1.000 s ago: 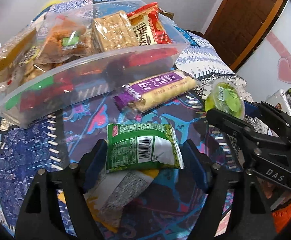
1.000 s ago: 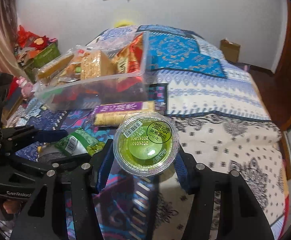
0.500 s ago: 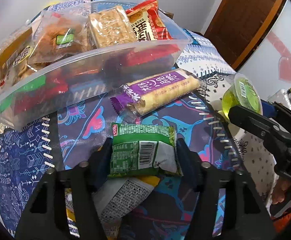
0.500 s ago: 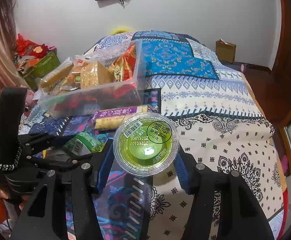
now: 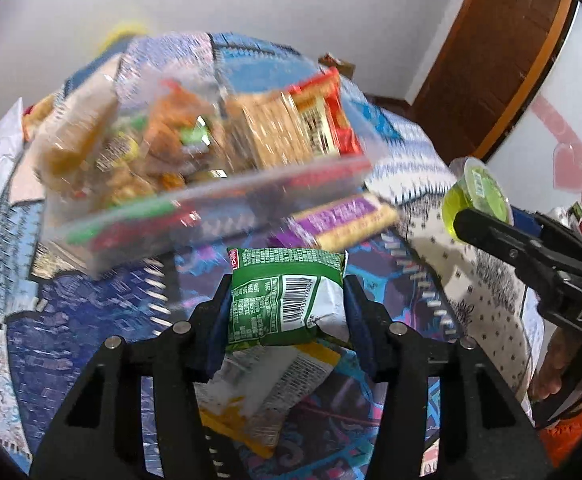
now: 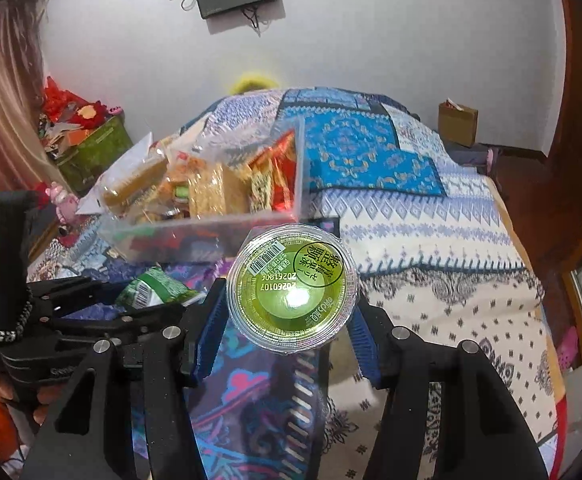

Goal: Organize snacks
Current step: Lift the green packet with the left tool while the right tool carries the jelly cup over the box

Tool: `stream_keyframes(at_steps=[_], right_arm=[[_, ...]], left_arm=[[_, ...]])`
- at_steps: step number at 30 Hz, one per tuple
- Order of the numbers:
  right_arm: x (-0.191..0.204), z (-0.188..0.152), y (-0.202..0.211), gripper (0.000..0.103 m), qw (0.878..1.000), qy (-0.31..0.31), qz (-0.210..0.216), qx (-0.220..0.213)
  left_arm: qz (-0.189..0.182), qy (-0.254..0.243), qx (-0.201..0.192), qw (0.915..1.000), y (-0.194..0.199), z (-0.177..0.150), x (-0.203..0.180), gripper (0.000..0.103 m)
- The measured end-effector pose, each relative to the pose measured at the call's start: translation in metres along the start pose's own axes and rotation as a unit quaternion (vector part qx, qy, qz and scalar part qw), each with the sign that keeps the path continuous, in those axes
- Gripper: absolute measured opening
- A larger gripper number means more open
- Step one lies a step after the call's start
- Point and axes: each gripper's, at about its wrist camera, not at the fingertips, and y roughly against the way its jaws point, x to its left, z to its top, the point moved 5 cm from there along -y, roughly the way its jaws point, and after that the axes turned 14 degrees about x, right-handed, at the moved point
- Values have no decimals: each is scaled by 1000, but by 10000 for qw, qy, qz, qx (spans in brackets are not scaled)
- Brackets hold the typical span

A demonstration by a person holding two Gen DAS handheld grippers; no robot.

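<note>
My left gripper (image 5: 287, 294) has its jaws closing on a green snack packet (image 5: 275, 308), barcode side up. Both blue pads press its sides and it hangs above the quilt. The right wrist view shows that packet (image 6: 151, 288) at the lower left. My right gripper (image 6: 289, 306) is shut on a round green jelly cup (image 6: 291, 288), lid toward the camera; the cup (image 5: 477, 192) shows at the right of the left wrist view. A clear plastic bin (image 5: 211, 196) full of snacks sits beyond both grippers. A purple biscuit packet (image 5: 343, 220) lies in front of the bin.
A white and yellow packet (image 5: 267, 380) lies on the patterned quilt (image 6: 431, 248) under the left gripper. A brown door (image 5: 491, 60) stands at the right. A cardboard box (image 6: 457, 124) and a green crate (image 6: 91, 156) sit beside the bed.
The left jaws have come in from wide apart onto the green packet and lifted it off the white packet. The right gripper has risen a little with the jelly cup.
</note>
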Motion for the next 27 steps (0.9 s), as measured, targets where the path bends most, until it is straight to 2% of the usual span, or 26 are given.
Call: stream_keyframes(at_steps=[9,17,27], right_arm=[[21,37,9,53,9992,170,108,-348],[38,75,9,53,9975,297,220,-602],[51,110,-11,53,9969,415,180,-645]], left_arm=[[214,132,-611,9978,50,28,24,52],[363,208,-1016,9939,76,61,40,52],[450,351,-1157,9916,77,95,65,52]])
